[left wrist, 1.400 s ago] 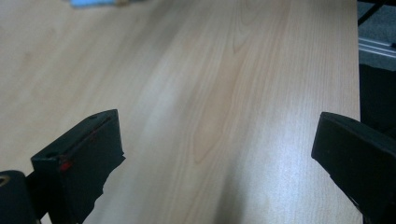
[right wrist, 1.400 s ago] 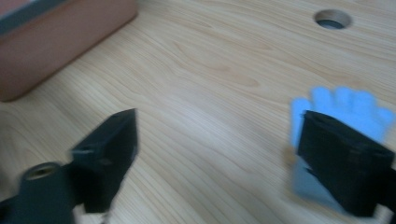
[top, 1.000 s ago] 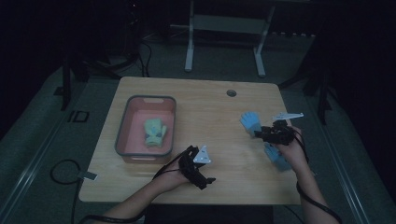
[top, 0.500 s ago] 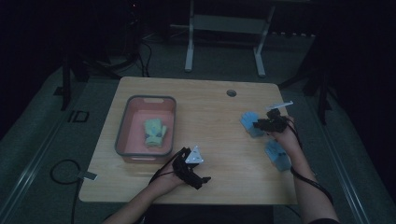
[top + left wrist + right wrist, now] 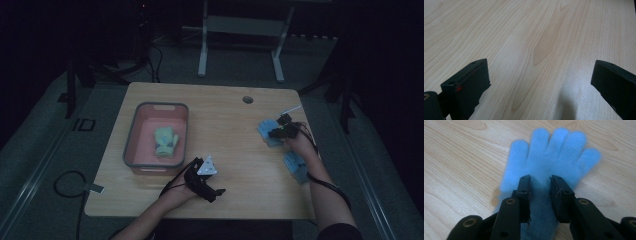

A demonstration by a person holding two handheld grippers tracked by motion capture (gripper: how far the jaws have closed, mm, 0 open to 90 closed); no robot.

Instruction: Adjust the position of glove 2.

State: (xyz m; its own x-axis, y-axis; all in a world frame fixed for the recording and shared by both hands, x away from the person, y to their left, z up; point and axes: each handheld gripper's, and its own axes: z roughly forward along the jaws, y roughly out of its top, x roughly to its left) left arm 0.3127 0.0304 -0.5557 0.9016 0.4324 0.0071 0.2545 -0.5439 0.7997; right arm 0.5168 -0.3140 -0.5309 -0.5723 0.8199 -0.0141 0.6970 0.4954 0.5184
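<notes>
While the room behind the table (image 5: 215,107) lies in near darkness and we can barely make out the frame standing there, our right forearm covers part of a second blue glove (image 5: 296,167) at about four o'clock on the tabletop, so its shape is hard to read. In the right gripper view the cuff of the blue glove (image 5: 554,157) is cut off by the bottom edge and partly hidden behind the black jaws. That glove lies flat near the table's three o'clock edge, fingers spread toward twelve in the right gripper view. Our right gripper (image 5: 281,131) reaches over it with the wrist bent inward; its jaws have just been closing and now stand narrow, the glove's palm between them, though we cannot tell whether the pads already press the fabric. Our left gripper (image 5: 202,177) rests near the six o'clock edge, forearm angled in from below, jaws spread wide over bare wood. At nine o'clock sits a red bin (image 5: 134,135) with a green glove (image 5: 165,140) inside.
</notes>
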